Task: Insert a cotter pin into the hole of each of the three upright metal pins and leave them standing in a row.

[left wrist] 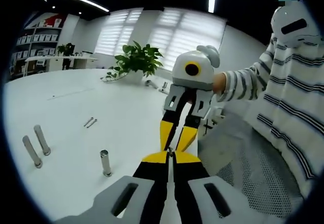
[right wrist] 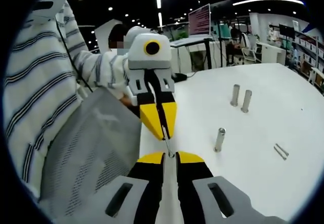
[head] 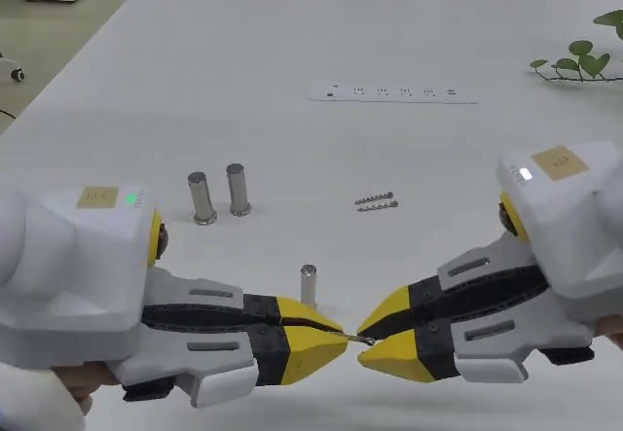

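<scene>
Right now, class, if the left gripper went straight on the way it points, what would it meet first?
The right gripper, facing the left gripper tip to tip; a thin cotter pin bridges the small gap between them.

White table, seemingly silver pins

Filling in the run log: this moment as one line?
left tool: shut on cotter pin | right tool: shut on same pin | metal pins: three upright | spare cotter pins: on table

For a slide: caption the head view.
Left tongs and right tongs share one cotter pin by the closest upright metal pin.
</scene>
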